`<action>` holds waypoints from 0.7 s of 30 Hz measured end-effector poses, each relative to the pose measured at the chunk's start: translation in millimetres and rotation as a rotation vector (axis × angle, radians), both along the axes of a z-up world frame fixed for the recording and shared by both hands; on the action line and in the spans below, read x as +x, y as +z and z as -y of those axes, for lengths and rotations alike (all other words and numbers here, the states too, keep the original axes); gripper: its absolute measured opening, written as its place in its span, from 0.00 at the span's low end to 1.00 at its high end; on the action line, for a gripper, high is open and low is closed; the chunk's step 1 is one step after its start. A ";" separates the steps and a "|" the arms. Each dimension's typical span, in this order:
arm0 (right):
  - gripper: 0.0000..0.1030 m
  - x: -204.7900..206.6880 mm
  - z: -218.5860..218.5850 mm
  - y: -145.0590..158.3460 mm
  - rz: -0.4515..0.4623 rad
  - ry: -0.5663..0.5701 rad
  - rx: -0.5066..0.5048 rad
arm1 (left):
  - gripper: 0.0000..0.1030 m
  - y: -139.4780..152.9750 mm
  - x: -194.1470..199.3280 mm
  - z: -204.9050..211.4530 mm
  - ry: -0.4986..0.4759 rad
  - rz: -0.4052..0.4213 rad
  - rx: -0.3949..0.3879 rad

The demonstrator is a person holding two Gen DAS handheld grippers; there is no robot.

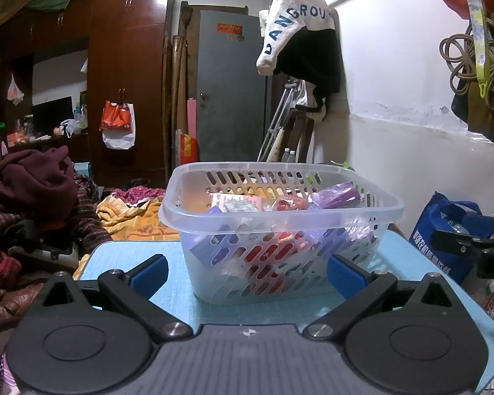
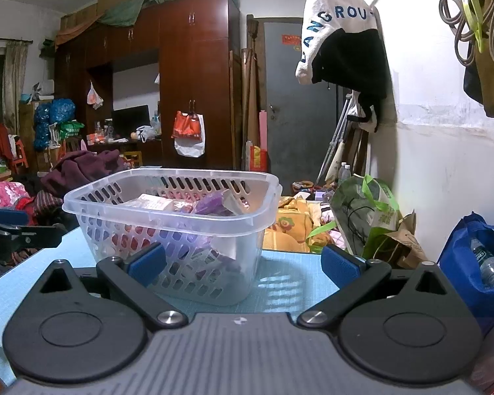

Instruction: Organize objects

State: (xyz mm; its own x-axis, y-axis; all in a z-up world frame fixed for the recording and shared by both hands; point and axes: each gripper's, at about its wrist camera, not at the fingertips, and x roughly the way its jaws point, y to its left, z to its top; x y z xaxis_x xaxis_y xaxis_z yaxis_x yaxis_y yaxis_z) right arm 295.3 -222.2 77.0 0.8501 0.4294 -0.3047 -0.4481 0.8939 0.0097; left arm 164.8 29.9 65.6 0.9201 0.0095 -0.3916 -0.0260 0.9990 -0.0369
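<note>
A clear slotted plastic basket (image 1: 281,217) stands on the light blue table (image 1: 131,256). It holds several packets, among them purple ones (image 1: 337,196) and a red one (image 1: 288,204). My left gripper (image 1: 247,271) is open and empty, its blue pads on either side of the basket's near wall, just short of it. In the right wrist view the basket (image 2: 171,217) stands left of centre. My right gripper (image 2: 243,265) is open and empty, its left pad (image 2: 146,263) in front of the basket's near corner. Each gripper shows at the other view's edge.
Piled clothes (image 1: 33,197) and bedding (image 1: 131,214) lie left of and behind the table. A blue bag (image 2: 477,263) with a bottle and a green bag (image 2: 369,217) stand at the right by the white wall. A jacket (image 1: 303,39) hangs above.
</note>
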 end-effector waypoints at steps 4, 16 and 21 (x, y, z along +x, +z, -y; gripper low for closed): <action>1.00 -2.5 -0.9 3.4 0.010 0.008 0.003 | 1.00 0.4 0.1 0.9 0.002 0.002 0.002; 1.00 0.2 -9.5 12.6 0.019 0.012 -0.010 | 1.00 9.1 7.4 5.2 0.010 0.000 -0.001; 1.00 7.1 -18.4 22.6 0.019 0.011 -0.029 | 1.00 20.0 16.0 11.3 0.019 -0.001 0.014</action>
State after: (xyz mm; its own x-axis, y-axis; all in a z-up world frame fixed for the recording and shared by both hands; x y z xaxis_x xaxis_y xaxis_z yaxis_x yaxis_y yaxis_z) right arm 302.4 -203.8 99.6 0.8510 0.4305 -0.3009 -0.4581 0.8886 -0.0244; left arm 180.8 18.6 85.6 0.9194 0.0320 -0.3920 -0.0446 0.9987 -0.0229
